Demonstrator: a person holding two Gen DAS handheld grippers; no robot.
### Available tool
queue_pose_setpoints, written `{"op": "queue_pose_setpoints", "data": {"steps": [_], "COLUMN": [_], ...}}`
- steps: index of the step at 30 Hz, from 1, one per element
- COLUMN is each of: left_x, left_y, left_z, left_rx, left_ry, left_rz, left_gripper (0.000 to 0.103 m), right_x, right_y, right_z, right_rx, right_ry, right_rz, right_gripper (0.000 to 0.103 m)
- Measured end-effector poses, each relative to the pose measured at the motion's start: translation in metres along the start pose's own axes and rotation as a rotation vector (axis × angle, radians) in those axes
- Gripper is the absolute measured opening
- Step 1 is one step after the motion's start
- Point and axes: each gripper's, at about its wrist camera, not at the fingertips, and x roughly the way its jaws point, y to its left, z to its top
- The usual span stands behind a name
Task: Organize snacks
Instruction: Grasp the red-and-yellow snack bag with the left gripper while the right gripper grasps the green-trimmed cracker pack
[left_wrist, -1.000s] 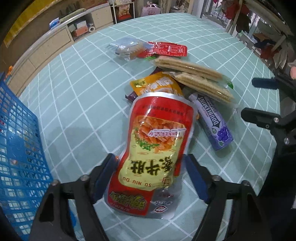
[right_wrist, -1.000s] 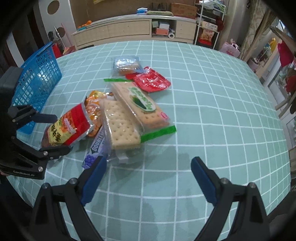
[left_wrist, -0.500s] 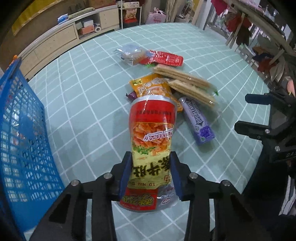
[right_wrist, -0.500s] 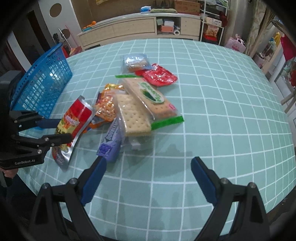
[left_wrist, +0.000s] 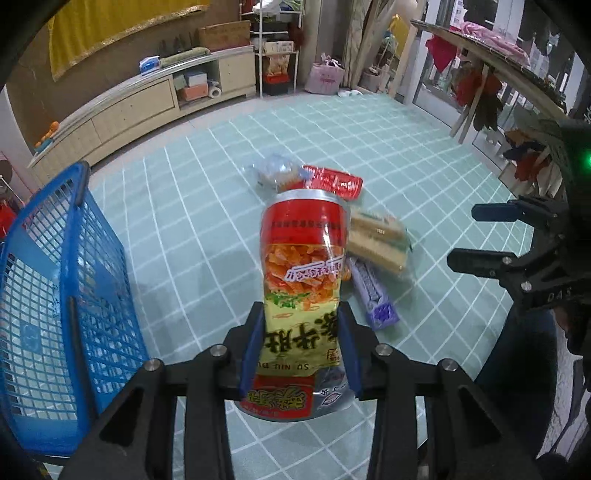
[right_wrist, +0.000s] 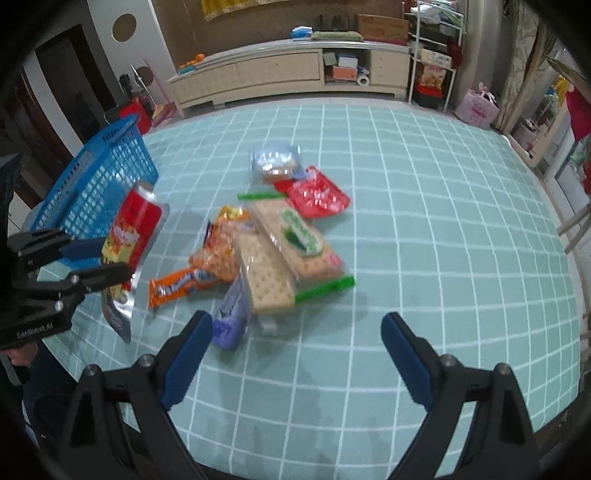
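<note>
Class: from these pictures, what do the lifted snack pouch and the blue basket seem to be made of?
Snack pouch, clamped in the left hand-held gripper: probably glossy plastic film with foil backing; its silvery edges shine and it creases.
Blue basket: apparently rigid moulded plastic; one uniform colour, with an open lattice wall.

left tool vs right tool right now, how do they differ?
The left tool is shut on the red and yellow snack pouch; the right tool is open with nothing between its fingers. The left tool holds its pouch lifted off the table, beside the blue basket; the right tool hangs over the table's near edge, facing the snack pile. Both have black frames and blue finger pads.
</note>
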Motion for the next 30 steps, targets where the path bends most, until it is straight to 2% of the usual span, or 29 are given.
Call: {"op": "queue_pose_setpoints", "data": {"steps": [3,7,14,17,24,28,30], "left_x": [0.000,0.005,0.021,0.027,0.043,0.053,0.055], "left_y": [-0.002,-0.003,-0.005,-0.010,-0.012,-0.013,-0.014], "left_z": [0.005,0.013,0.024,0.027,0.035,0.039,0.040], "left_rx": [-0.006,-0.017,-0.020,-0.007,-0.007,-0.017,-0.014], "left_ry": [-0.005,-0.014,0.017,0.016,0.038,0.059,0.062], "left_rz": [0.015,0.015,0.042,0.067,0.080,0.087,0.089], "left_gripper": [0.036,0.036,0.036,0.036,0.036,0.036,0.036], "right_x": [0.005,0.017,0.056,0.077,0.104,0.115,0.121], "right_y": [-0.004,-0.014,-0.020,-0.027,-0.035,-0.036,-0.039], "right_z": [0.014,0.028,0.047,0.055,0.068,0.071,0.071], "right_rx": [-0.025,-0.024,-0.040,-0.021,-0.028,-0.047,-0.034], "right_ry": [0.010,0.037,0.094,0.129,0.161,0.177,0.201], "right_rz": [0.012,0.049,0.133,0.208,0.293,0.283,0.312], "right_gripper": [0.094,0.088,0.088,0.088,0.088,0.088,0.088]}}
